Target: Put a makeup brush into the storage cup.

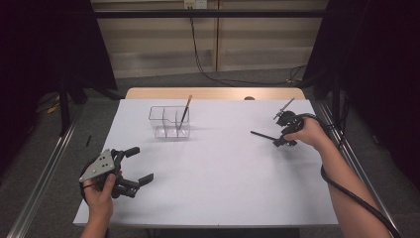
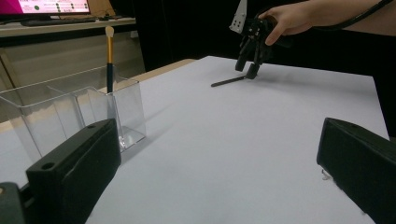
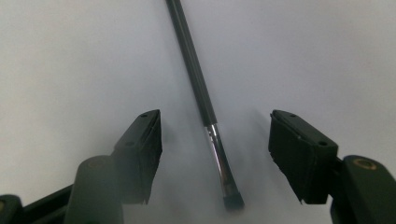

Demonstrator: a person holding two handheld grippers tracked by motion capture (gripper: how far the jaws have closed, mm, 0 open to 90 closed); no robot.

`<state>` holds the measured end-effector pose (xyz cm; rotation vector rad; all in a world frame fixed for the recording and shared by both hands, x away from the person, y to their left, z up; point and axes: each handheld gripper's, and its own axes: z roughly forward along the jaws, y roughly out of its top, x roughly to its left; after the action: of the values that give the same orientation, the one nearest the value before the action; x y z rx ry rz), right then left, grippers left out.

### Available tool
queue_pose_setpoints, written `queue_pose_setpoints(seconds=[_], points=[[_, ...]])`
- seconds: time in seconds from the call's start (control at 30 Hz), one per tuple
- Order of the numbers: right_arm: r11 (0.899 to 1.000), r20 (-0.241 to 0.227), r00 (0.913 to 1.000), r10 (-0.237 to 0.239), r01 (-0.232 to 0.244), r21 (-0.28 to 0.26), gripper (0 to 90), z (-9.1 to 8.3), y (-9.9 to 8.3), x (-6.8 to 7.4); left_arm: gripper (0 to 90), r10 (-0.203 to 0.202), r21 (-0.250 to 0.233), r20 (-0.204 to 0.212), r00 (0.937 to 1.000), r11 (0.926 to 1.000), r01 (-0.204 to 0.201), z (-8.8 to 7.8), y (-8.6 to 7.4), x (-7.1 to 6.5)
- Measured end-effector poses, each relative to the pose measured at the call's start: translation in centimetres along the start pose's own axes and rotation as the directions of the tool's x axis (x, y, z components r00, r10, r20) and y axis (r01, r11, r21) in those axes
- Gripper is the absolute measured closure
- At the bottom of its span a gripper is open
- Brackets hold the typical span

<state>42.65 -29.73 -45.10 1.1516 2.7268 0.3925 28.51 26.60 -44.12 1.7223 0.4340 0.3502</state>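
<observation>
Two half-open jaws of the right gripper astride a dark brush on the table, pads clear of it.

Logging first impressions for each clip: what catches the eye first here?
The right claw straddles a dark brush lying flat on the white table, jaws on either side, not yet touching. Far left stands a clear organizer with a gold-handled brush upright in it.

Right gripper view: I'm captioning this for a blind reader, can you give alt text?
A dark brush lies on the white table between the right gripper's two open black jaws, neither touching it.
</observation>
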Motion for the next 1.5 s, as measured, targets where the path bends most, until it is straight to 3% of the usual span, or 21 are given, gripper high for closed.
queue_pose_setpoints(seconds=[0.33,0.7,0.8,1.03,1.5], points=[[0.999,-0.019,0.9996,-0.023,0.023,0.023,44.6,0.56,0.31,-0.01,0.0,0.004,0.007,0.0,1.0,1.0,-0.004,-0.07,-0.03,0.09],[0.999,-0.063,0.9979,0.015,-0.013,0.034,59.3,0.39,0.02,-0.12,0.0,0.001,0.01,0.003,1.0,1.0,-0.001,0.02,-0.1,0.07],[0.996,-0.063,0.9973,0.037,-0.032,0.08,65.5,0.24,0.1,-0.05,0.0,0.002,0.01,0.002,1.0,0.9999,-0.002,0.0,-0.1,0.07],[0.994,-0.078,0.9969,-0.01,0.018,0.107,84.1,0.22,0.44,0.53,0.0,0.001,0.005,0.002,1.0,1.0,-0.001,0.02,-0.07,0.04],[0.994,-0.065,0.9979,-0.004,0.011,0.112,84.5,0.22,0.52,0.77,0.0,-0.002,0.002,0.003,1.0,1.0,0.002,0.09,-0.05,-0.02]])
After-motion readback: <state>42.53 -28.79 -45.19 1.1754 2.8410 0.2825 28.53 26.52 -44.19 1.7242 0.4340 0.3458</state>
